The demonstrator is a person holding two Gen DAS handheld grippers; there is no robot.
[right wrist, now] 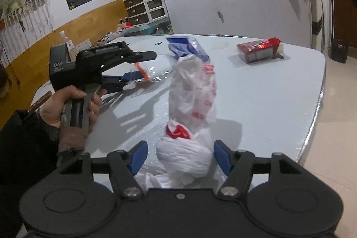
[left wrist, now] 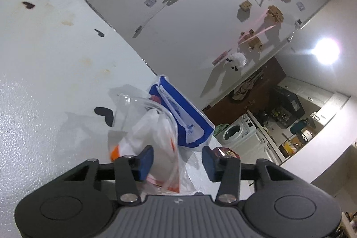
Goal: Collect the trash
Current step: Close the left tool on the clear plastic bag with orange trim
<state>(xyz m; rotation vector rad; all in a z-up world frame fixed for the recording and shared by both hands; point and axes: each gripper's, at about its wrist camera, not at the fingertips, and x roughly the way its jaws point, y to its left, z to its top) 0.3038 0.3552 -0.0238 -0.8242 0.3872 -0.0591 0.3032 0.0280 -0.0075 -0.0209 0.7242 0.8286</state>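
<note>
Two handheld grippers work over a pale table [right wrist: 256, 90] strewn with wrappers. The right gripper [right wrist: 180, 158], seen from its own camera, has its blue pads [right wrist: 139, 156] spread to either side of the knotted end of a white bag [right wrist: 191, 104]; a gap shows on both sides, so the pads do not press on it. The bag lies on the table, stretched away from the gripper, crumpled, with red print on its flank and a red patch near the knot. Beyond its far end lies a blue-and-white wrapper [right wrist: 185, 46], and further right, well apart, a red box [right wrist: 258, 49] lies near the table's far edge. A hand [right wrist: 71, 104] at the left grips the handle of the left gripper [right wrist: 142, 66], turned on its side so that one finger stands above the other. Its jaws are partly spread around the edge of a clear bag [right wrist: 154, 68] with an orange strip; whether the pads actually pinch the film cannot be told from either view. In the left wrist view, the left gripper [left wrist: 177, 162] frames the clear bag [left wrist: 142, 126] and the white bag [left wrist: 156, 133] behind it, with the blue-and-white wrapper [left wrist: 185, 113] just beyond, all resting on the table [left wrist: 44, 59].
</note>
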